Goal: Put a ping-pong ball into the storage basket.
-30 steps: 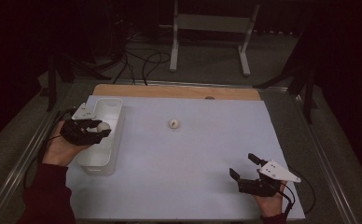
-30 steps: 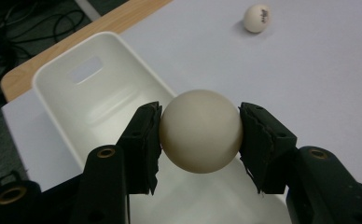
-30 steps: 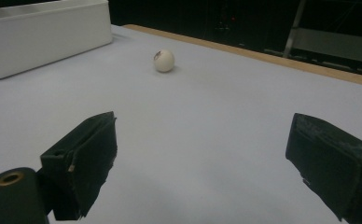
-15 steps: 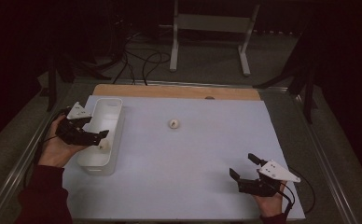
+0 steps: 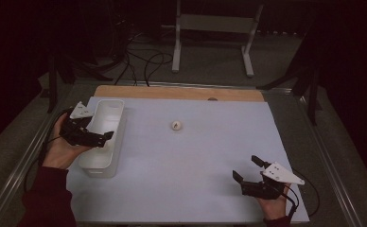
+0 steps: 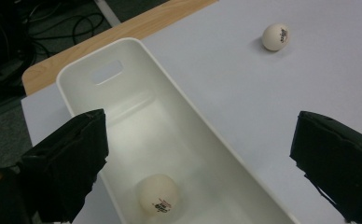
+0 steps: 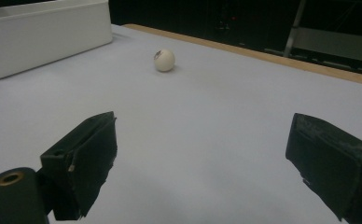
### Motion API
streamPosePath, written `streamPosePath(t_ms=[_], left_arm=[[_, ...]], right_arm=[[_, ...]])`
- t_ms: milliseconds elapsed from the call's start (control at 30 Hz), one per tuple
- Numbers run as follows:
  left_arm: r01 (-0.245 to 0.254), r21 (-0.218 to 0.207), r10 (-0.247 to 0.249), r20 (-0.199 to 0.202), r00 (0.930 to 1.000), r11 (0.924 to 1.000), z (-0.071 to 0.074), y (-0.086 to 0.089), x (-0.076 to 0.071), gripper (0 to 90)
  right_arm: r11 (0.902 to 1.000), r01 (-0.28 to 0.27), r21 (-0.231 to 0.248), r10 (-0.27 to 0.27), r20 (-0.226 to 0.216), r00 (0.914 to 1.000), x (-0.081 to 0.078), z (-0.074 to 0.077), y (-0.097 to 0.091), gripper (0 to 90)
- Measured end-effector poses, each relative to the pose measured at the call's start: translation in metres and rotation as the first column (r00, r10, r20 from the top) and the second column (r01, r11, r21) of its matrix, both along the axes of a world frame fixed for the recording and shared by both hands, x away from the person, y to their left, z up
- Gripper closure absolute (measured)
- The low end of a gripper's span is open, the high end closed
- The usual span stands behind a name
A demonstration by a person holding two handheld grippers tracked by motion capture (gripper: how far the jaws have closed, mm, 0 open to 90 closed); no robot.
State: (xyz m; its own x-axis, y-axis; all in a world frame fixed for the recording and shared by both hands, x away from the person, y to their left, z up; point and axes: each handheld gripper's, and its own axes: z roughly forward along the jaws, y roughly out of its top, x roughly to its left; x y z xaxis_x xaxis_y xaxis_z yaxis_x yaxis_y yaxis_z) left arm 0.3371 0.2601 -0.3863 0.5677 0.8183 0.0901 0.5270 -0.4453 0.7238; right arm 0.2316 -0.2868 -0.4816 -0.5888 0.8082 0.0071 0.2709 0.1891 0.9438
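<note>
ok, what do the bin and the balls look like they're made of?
Bin: likely moulded plastic, white, smooth with a soft sheen, rounded rim and a cut-out handle slot. Balls, one in the bin and one on the sheet: look like matte off-white plastic, printed logo, table-tennis type.

White ball seen resting in white bin, lower centre of left gripper view; printed logo visible.

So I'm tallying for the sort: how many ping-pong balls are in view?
2. One ball lies inside the white bin, below the open left tool. The other ball sits on the white mat mid-table. None seems hidden.
</note>
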Motion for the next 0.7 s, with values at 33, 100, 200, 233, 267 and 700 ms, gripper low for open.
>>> streamPosePath(t_ms=[33, 100, 200, 233, 267, 700], left_arm=[[0.001, 0.0, -0.001, -0.001, 1.0, 1.0, 0.0, -0.001, 0.0, 4.1], [-0.001, -0.003, 0.001, 0.001, 1.0, 1.0, 0.0, -0.003, 0.001, 3.3], [-0.001, -0.008, 0.001, 0.005, 1.0, 1.0, 0.001, -0.004, 0.001, 2.1], [0.002, -0.01, -0.001, 0.009, 1.0, 0.9999, 0.002, -0.007, 0.001, 2.1], [0.005, -0.009, -0.005, 0.011, 0.9999, 0.9999, 0.002, -0.007, 0.001, 1.5], [0.03, -0.026, -0.029, 0.025, 0.9993, 0.9992, 0.004, -0.021, 0.005, 0.4]], right_arm=[[1.0, 0.0, 0.0, 0.0, 0.0, 1.0, 0.0, 0.0, 0.0, 8.5], [1.0, 0.0, 0.0, 0.0, 0.0, 1.0, 0.0, 0.0, 0.0, 8.5], [1.0, 0.0, 0.001, 0.0, 0.0, 1.0, 0.0, 0.0, 0.0, 8.5], [1.0, 0.0, 0.001, 0.0, 0.001, 1.0, 0.0, 0.0, 0.0, 8.5], [1.0, -0.001, 0.001, 0.001, 0.001, 1.0, 0.0, 0.0, 0.0, 8.5], [1.0, 0.0, 0.001, 0.0, 0.001, 1.0, 0.0, 0.0, -0.001, 8.5]])
